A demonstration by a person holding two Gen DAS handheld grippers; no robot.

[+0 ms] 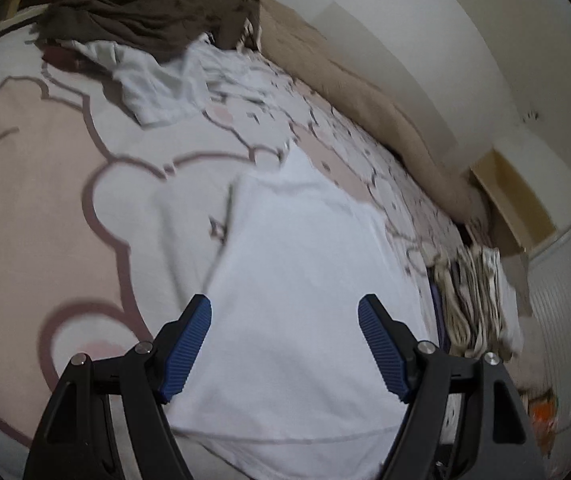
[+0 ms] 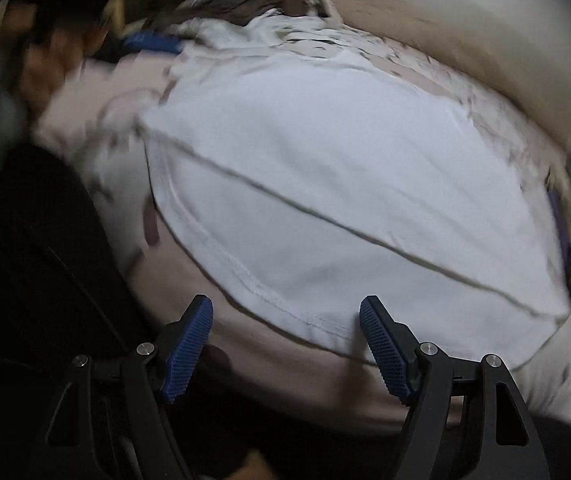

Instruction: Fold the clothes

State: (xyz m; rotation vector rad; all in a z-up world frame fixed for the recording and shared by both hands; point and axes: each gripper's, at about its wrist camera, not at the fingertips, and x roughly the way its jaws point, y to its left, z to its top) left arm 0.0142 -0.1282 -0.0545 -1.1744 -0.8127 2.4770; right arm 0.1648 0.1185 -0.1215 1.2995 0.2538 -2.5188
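Clearly both hand-held grippers (image 1: 284, 306) (image 2: 286, 307) gape wide, empty

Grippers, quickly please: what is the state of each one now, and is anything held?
Left gripper: open, holding nothing, above the white garment.
Right gripper: open, holding nothing, at the garment's hem.

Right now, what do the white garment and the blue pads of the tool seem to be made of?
White garment: soft knit cotton, probably; matte, with a stitched hem and a fold crease.
Blue pads on the left tool: ribbed rubber or soft plastic, matte; the look leaves it open.
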